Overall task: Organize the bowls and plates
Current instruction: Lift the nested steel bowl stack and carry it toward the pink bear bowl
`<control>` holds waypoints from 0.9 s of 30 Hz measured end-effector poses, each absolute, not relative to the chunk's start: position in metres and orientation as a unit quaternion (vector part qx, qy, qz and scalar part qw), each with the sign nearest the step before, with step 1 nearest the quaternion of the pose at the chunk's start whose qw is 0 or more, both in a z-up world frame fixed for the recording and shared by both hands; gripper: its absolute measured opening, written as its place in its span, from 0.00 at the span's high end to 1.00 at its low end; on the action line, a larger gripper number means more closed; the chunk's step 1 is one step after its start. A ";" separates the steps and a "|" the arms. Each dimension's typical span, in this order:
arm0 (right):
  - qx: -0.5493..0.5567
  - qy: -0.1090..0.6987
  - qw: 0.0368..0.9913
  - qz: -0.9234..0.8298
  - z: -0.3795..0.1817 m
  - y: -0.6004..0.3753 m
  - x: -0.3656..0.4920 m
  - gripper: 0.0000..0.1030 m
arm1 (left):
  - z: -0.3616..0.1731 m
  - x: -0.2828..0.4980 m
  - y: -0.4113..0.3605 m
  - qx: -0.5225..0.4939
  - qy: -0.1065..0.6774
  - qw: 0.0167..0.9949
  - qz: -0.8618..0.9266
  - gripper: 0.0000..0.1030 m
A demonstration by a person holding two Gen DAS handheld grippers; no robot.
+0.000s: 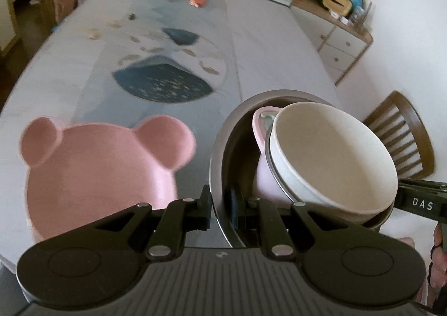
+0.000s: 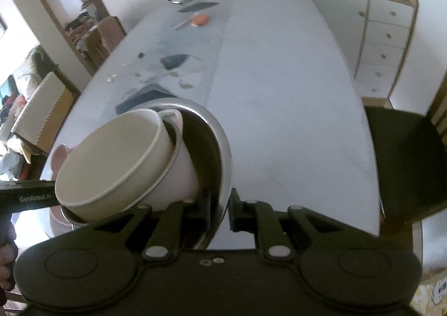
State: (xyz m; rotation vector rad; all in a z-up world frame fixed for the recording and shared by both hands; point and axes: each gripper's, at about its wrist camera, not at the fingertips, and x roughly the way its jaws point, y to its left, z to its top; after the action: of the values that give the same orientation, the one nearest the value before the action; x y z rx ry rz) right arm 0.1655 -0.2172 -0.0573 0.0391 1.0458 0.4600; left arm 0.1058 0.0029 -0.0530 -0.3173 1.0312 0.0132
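Pale grey cloth with dark blue fan-shaped prints covers the long tabletop (image 1: 279, 45), which runs toward a white drawer cabinet (image 1: 340, 45) by the wall and a slatted wooden chair (image 1: 402, 134) at its side. Near the front edge lies a pink, matte bear-shaped plate (image 1: 97, 170) with two round ears — it rests flat on the cloth.

Beside it a round steel bowl (image 1: 223, 154), smooth and shiny, is tilted steeply. Inside it sits a pale pink cup (image 1: 262, 176), tipped on its side, and nested in that cup is a cream, speckled bowl (image 1: 335, 154) with a thick rolled rim, its mouth facing the camera.

Both black tongs grip the steel bowl at opposite sides of its thin rim: the left tongs (image 1: 220, 207) are clamped on the near edge in the left view, the right tongs (image 2: 220, 210) likewise — pads pressed on the metal wall.
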 end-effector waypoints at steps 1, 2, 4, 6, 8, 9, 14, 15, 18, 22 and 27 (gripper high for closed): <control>0.018 0.494 0.840 0.222 -0.055 -0.210 0.167 0.88 | -0.050 0.103 0.010 -0.152 0.488 0.859 0.012 0.88; 0.017 0.493 0.840 0.227 -0.053 -0.203 0.169 0.88 | -0.047 0.100 0.017 -0.154 0.484 0.861 0.018 0.88; 0.014 0.490 0.839 0.237 -0.050 -0.188 0.172 0.88 | -0.042 0.095 0.031 -0.157 0.477 0.864 0.031 0.88; 0.010 0.486 0.838 0.247 -0.047 -0.170 0.173 0.88 | -0.038 0.090 0.047 -0.161 0.471 0.866 0.044 0.88; 0.008 0.483 0.836 0.260 -0.045 -0.151 0.175 0.89 | -0.034 0.083 0.063 -0.164 0.466 0.868 0.058 0.88; 0.008 0.482 0.835 0.266 -0.044 -0.142 0.177 0.89 | -0.032 0.081 0.071 -0.163 0.463 0.869 0.064 0.88; 0.000 0.480 0.827 0.292 -0.048 -0.096 0.176 0.89 | -0.031 0.064 0.108 -0.155 0.454 0.872 0.097 0.88; -0.001 0.480 0.825 0.297 -0.050 -0.088 0.175 0.89 | -0.033 0.061 0.114 -0.157 0.454 0.871 0.102 0.88; -0.007 0.485 0.818 0.309 -0.058 -0.064 0.173 0.89 | -0.041 0.052 0.132 -0.163 0.455 0.868 0.115 0.88; -0.022 0.489 0.811 0.320 -0.069 -0.038 0.169 0.89 | -0.055 0.044 0.153 -0.168 0.455 0.865 0.127 0.88; -0.032 0.488 0.807 0.330 -0.084 -0.020 0.164 0.89 | -0.071 0.043 0.168 -0.170 0.460 0.861 0.135 0.88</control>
State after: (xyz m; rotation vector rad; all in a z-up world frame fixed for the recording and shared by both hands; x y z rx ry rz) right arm 0.1643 -0.0200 -0.0837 -0.0695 1.0447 0.7049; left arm 0.0429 0.1675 -0.0710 -0.3569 0.9642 0.2824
